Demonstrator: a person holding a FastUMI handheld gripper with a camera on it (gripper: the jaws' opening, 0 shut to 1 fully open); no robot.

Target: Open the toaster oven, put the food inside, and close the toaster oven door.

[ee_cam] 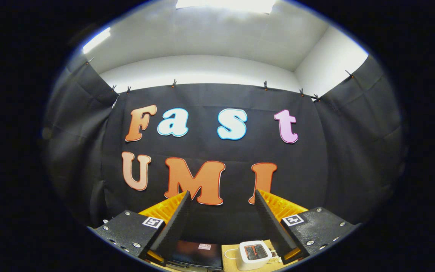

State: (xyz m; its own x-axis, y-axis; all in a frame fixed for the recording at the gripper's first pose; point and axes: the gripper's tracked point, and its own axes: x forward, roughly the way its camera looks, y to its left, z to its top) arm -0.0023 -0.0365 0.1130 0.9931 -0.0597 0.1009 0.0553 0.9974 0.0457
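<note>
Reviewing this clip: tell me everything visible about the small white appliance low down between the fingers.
The white appliance is a small boxy unit with rounded corners and a glossy, plastic-looking shell. Its upper face holds a dark recessed opening with an orange-red strip inside. It sits upright on a tan wooden surface, beside a dark flat panel. A thin white cord loops from its side. The open tool hangs above it, fingers spread, touching nothing. Its lower part is cut off from sight.

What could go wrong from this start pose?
1. The tongs are open, empty and held high, pointed at the booth wall; the dark oven sits far below between them, so the descent starts nearly blind.
2. A small white appliance with a cord stands right beside the oven, near the right finger; it could be bumped or snagged on approach.
</note>
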